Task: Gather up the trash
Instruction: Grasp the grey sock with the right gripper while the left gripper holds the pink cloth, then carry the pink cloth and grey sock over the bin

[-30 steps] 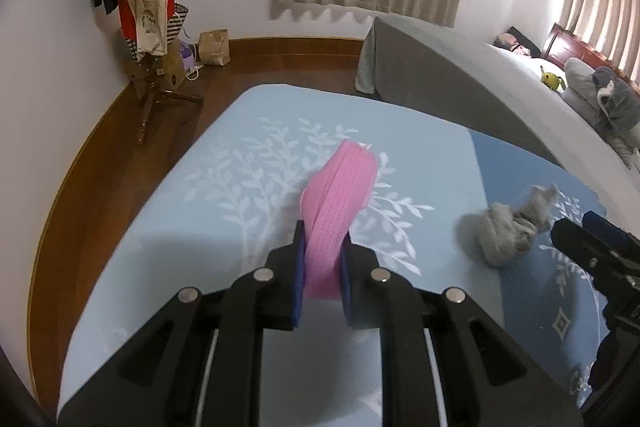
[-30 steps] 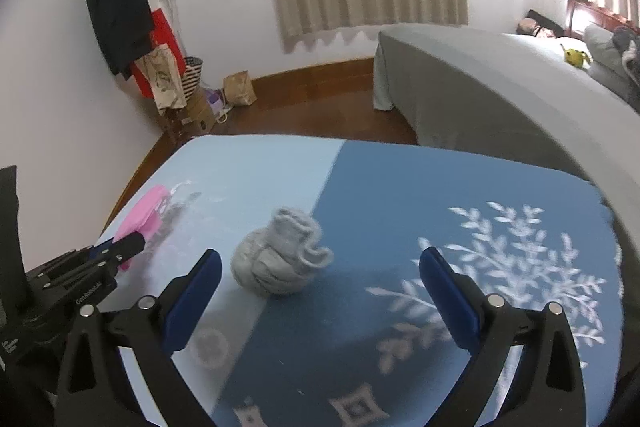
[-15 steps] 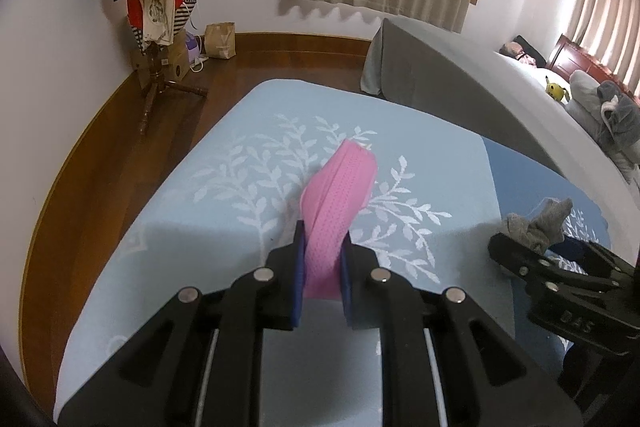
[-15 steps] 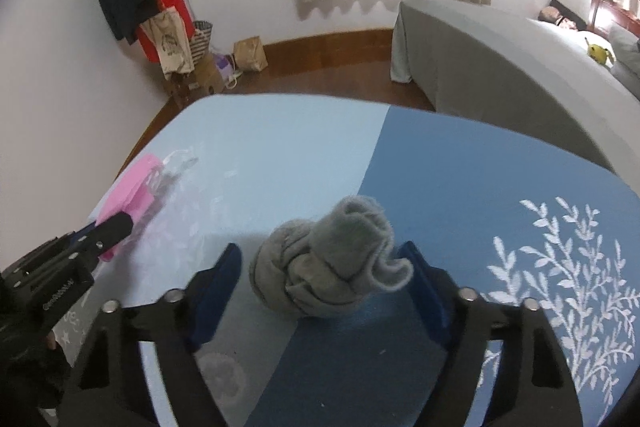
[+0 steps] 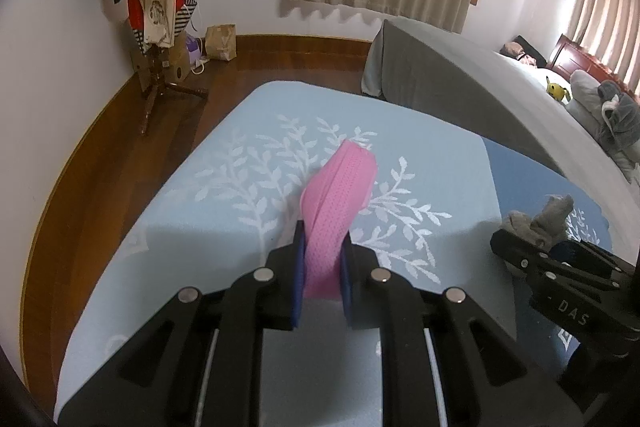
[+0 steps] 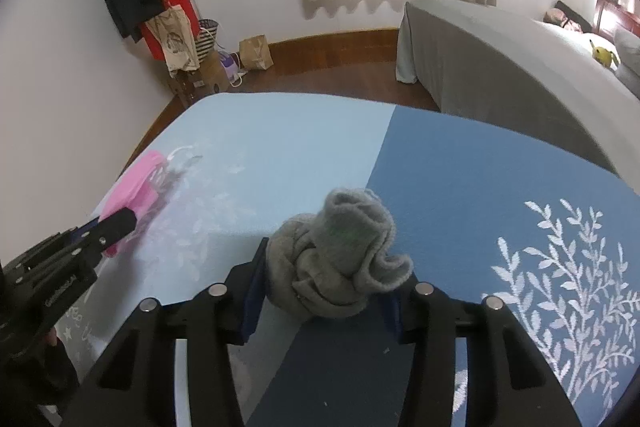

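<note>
So right now both grippers have something. The left gripper (image 5: pixel 320 267) has its fingers clamped tight on the near end of a pink perforated fabric strip (image 5: pixel 338 195), which sticks out ahead of it over the pale blue side of the leaf-print tabletop (image 5: pixel 248 211). From the other camera you can see that same strip (image 6: pixel 136 187) held low near the tabletop's left edge, though I can't tell whether its far end is touching.

The right gripper (image 6: pixel 320 291) is around a balled-up grey knitted sock (image 6: pixel 340 259), right where the light blue meets the darker blue. The blue pads sit on either side, and the left one looks pressed into the sock; the right pad is mostly hidden behind a floppy cuff, so I'd say it's gripping but can't swear it's fully squeezed.

Handling-wise, both of these are about as easy as trash gets: light, soft, nothing breakable. The catch is that soft stuff squashes and can slip out. The sock is best pinched through its thick rolled middle, not the loose cuff, which would just unroll. The strip is limp, so it'll droop and swing from whichever end is held.

No bin showing in either view.
</note>
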Motion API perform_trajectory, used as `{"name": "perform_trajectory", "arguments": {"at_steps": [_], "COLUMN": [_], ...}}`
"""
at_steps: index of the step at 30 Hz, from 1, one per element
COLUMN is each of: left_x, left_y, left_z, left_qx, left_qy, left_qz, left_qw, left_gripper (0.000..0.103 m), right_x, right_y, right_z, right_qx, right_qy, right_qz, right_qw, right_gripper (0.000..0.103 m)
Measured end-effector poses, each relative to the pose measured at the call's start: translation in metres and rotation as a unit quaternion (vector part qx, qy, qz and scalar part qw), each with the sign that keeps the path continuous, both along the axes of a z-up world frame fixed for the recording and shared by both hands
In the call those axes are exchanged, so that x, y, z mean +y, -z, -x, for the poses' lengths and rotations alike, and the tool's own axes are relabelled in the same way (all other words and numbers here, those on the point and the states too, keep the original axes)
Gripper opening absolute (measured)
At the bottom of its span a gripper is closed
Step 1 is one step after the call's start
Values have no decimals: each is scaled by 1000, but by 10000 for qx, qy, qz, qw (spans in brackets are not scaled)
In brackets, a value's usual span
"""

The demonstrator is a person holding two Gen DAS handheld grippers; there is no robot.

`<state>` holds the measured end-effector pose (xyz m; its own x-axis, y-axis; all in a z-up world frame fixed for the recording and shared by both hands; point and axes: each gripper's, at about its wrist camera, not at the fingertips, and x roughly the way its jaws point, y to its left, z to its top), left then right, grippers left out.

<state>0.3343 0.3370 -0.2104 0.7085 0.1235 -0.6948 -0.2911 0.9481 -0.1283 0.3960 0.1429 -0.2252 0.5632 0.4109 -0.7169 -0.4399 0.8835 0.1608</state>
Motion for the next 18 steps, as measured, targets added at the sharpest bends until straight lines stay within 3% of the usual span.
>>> {"name": "perform_trajectory", "arguments": {"at_steps": [18], "left_x": [-33], "left_y": [-19], "left_z": [27], "left_qx": [-225], "left_qy": [136], "left_qz": [-115], "left_qw": [9996], "left_gripper": [14], "right_x": [-38], "right_y": [-29], "right_z": [33], "right_qx": [-236], "right_qy": [137], "right_qz": [-252], "right_qw": [9993], "right_gripper": [48]}}
